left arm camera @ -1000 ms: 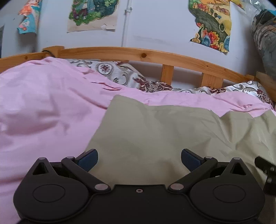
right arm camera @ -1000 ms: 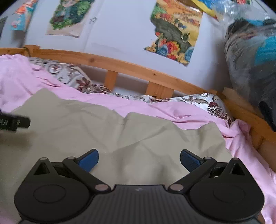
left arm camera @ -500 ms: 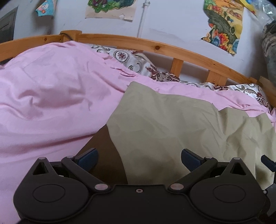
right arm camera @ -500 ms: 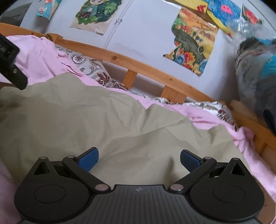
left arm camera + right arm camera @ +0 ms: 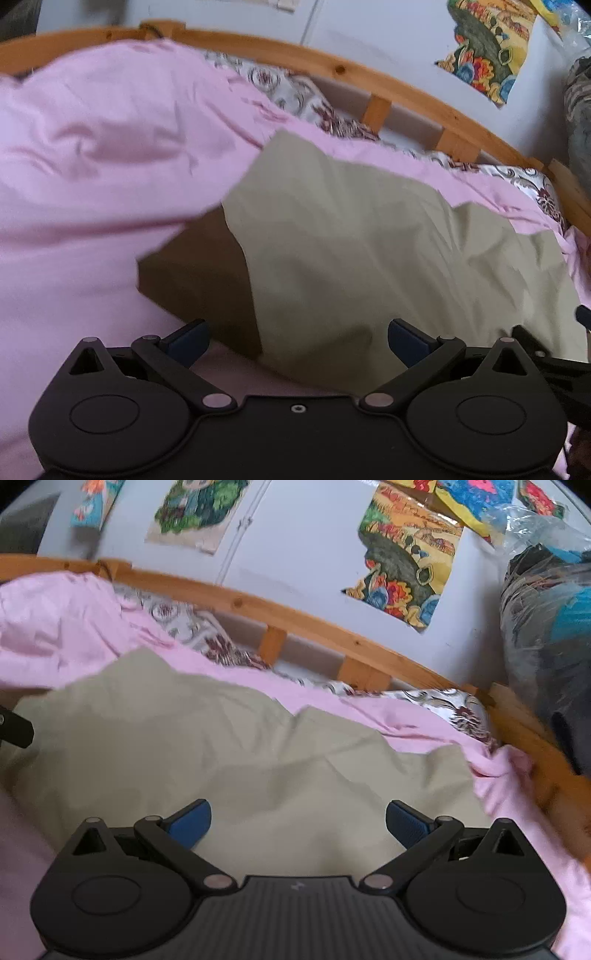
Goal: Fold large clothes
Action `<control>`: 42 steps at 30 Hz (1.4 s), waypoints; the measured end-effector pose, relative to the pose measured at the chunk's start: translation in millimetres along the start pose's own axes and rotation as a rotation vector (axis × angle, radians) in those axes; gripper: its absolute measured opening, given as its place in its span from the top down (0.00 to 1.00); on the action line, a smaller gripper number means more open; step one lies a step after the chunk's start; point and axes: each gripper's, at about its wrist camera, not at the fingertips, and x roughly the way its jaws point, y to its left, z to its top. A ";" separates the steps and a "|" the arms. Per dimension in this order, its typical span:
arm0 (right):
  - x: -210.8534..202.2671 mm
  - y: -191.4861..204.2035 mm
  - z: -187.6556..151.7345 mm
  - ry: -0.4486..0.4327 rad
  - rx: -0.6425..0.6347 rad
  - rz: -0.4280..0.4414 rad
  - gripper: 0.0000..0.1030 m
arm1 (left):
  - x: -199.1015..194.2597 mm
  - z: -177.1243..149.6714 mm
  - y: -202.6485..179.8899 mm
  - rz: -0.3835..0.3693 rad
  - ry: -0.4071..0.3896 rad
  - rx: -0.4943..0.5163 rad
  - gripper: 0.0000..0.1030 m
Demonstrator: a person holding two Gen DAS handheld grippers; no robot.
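Note:
An olive-green garment lies spread on the pink bed sheet; it also shows in the right wrist view. Its left edge is lifted, showing a darker shaded underside. My left gripper is open and empty, just in front of the garment's near left edge. My right gripper is open and empty over the garment's near right part. Part of the right tool shows at the left view's right edge, and part of the left tool at the right view's left edge.
A wooden bed rail runs along the far side, with patterned pillows below it. The rail also bounds the right side. Posters hang on the wall. A plastic-wrapped bundle stands at the right.
Both grippers have pulled back and shifted left. The garment's left edge now stands lifted, showing its dark underside. Both grippers stay open.

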 end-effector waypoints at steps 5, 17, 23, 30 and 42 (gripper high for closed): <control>-17.3 -13.3 -5.8 0.000 0.027 -0.039 0.00 | 23.5 -8.7 5.9 -0.035 0.098 -0.138 0.01; 15.7 19.1 -31.0 -0.083 0.094 0.063 0.00 | 39.7 -3.7 30.6 -0.082 0.063 -0.312 0.01; 13.0 31.0 -34.6 -0.108 0.050 0.039 0.00 | 40.9 -0.5 28.6 -0.085 0.064 -0.312 0.01; 14.2 31.4 -35.0 -0.105 0.055 0.046 0.00 | 42.6 1.9 26.7 -0.067 0.073 -0.314 0.01; 10.9 11.7 -36.0 -0.123 0.164 0.068 0.00 | 60.4 13.4 16.4 -0.017 0.038 -0.270 0.01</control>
